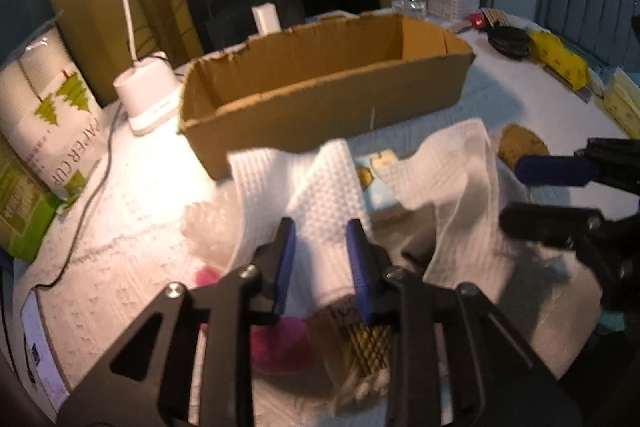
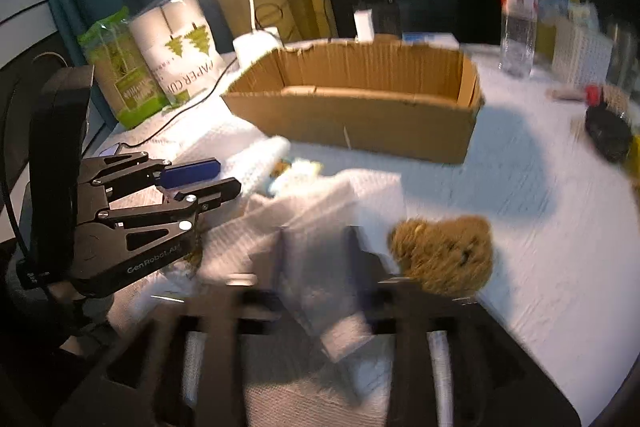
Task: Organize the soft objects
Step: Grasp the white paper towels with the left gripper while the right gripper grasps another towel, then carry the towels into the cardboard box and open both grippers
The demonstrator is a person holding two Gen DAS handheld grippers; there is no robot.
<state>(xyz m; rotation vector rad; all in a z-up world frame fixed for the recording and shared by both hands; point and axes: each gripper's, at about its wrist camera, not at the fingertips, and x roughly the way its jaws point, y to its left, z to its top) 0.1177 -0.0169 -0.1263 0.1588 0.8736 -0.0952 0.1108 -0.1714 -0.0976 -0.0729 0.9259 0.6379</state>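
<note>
The cloth (image 1: 332, 187), limp and light before the box (image 1: 320, 87), drapes between both pinching claws: left claw (image 1: 320, 247), right claw (image 2: 320, 259).

Left gripper (image 1: 320, 251): black linkage frame, silver screws, blue ribbed pads on the fingers (image 1: 285, 259). White "GenRobot.AI" lettering marks its side plate. Right gripper (image 2: 316, 251): same black construction, blurred.
</note>
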